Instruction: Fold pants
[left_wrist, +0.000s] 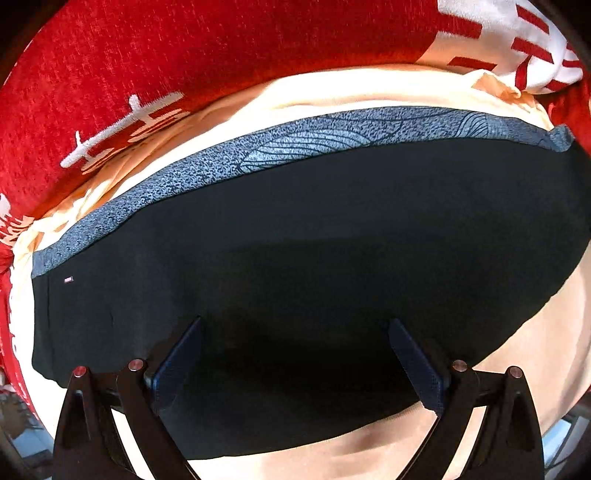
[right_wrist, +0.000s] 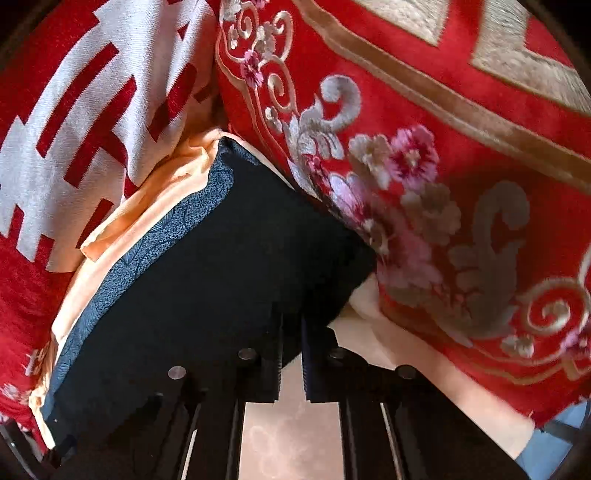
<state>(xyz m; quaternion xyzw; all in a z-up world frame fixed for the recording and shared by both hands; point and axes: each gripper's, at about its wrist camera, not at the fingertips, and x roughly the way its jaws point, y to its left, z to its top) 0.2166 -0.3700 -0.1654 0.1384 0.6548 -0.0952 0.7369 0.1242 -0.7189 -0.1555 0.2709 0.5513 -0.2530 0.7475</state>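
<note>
The black pants (left_wrist: 295, 236) lie folded into a wide flat block on a cream sheet (left_wrist: 351, 88), with a grey-blue patterned band (left_wrist: 258, 151) along their far edge. My left gripper (left_wrist: 295, 328) is open, its jaws wide apart just above the near part of the pants. In the right wrist view the pants (right_wrist: 207, 266) run diagonally, with the patterned band (right_wrist: 155, 236) on their left side. My right gripper (right_wrist: 291, 325) has its jaws nearly together at the pants' near right edge; whether cloth is pinched between them is unclear.
A red cover with white characters (left_wrist: 147, 55) lies behind the pants. A red embroidered cushion with flowers (right_wrist: 424, 166) presses against the pants' right side. The cream sheet (right_wrist: 388, 354) shows near the right gripper. Floor (right_wrist: 291, 439) shows below the seat edge.
</note>
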